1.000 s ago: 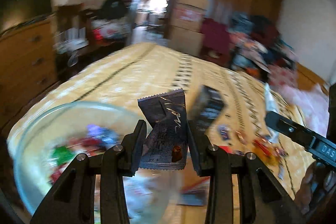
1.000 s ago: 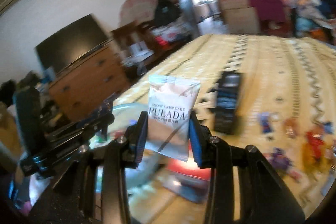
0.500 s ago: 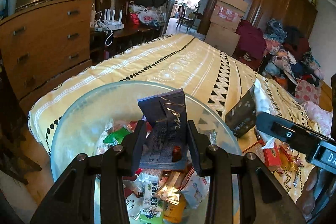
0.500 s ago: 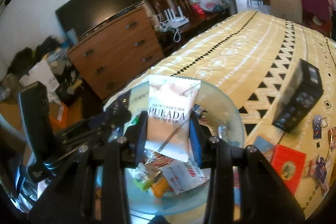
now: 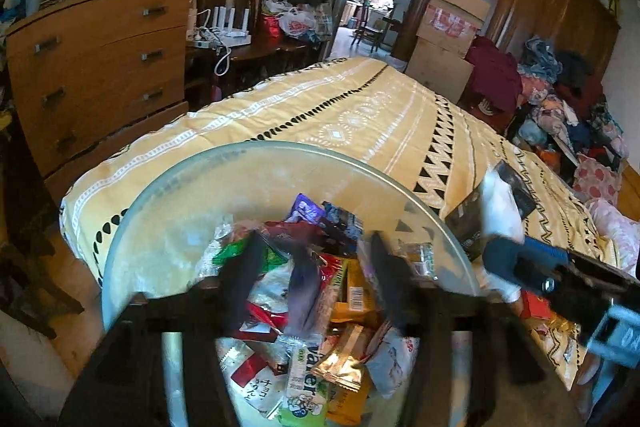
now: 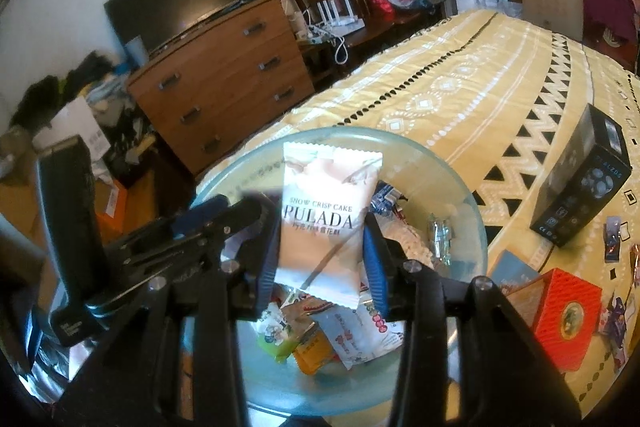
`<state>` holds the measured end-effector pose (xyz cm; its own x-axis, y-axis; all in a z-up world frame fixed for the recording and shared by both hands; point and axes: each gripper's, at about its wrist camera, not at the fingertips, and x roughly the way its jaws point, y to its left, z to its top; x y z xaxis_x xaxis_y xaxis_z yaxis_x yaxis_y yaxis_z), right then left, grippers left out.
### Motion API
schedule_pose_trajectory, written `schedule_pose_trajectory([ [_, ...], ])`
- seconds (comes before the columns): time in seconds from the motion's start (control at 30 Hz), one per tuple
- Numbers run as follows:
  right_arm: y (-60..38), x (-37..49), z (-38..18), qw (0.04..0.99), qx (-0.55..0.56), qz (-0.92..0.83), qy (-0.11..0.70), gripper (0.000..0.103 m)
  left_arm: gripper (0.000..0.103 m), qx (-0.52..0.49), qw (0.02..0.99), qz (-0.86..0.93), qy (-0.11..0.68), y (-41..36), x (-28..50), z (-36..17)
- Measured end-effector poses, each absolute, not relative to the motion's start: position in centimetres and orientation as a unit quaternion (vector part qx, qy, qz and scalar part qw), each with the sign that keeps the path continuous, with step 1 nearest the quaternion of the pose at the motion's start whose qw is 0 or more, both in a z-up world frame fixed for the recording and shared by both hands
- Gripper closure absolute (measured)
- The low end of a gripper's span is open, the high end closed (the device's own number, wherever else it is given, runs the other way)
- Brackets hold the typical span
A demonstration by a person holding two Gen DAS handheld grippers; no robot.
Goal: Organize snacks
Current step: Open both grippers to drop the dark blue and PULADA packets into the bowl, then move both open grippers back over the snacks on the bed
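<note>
Presently, the right gripper (image 6: 323, 247) is clamped on a white snack packet (image 6: 326, 223), centre frame, above the glass bowl (image 6: 460, 183). The left gripper (image 5: 312, 263), lower centre of its view, is spread wide and blurred; a dark wrapper (image 5: 302, 287) lies between its fingers, over the snacks in the bowl (image 5: 168, 195). A black box (image 6: 584, 183) stands at right on the bed (image 6: 460, 83).

Frosted glass bowl (image 6: 460, 195), glossy plastic wrappers (image 5: 304, 379)

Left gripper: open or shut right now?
Open: left gripper fingers stand spread over the bowl, and the dark packet hangs blurred between them.
</note>
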<state>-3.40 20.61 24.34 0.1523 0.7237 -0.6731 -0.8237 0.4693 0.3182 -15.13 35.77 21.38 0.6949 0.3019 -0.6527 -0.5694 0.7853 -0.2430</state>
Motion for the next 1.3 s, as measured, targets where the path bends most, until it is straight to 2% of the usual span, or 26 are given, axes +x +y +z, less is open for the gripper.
schedule_pose_trajectory([
  [0.03,20.6,-3.4,24.3,0.755,-0.062,0.513,0.404,0.05,0.03,-0.216,0.894,0.249,0.303,35.7,-15.2,21.4],
  [0.1,20.5,-3.6,24.3,0.757,-0.059,0.512,0.401,0.048,0.03,-0.213,0.893,0.256,0.303,35.8,-15.3,21.4],
  [0.8,17.4,-3.8,24.4,0.766,-0.035,0.508,0.393,0.048,0.03,-0.203,0.895,0.259,0.303,34.8,-14.4,21.8],
  [1.0,13.8,-5.7,24.7,0.795,-0.047,0.493,0.349,0.047,0.03,-0.151,0.93,0.25,0.221,31.1,-15.5,25.0],
  [1.13,10.4,-6.8,24.4,0.815,-0.052,0.474,0.328,0.043,0.001,-0.098,0.953,0.241,0.152,27.1,-16.1,27.5],
  [1.3,6.6,-6.4,23.6,0.826,-0.039,0.449,0.339,0.043,0.0,-0.046,0.963,0.233,0.123,22.7,-15.6,28.5],
])
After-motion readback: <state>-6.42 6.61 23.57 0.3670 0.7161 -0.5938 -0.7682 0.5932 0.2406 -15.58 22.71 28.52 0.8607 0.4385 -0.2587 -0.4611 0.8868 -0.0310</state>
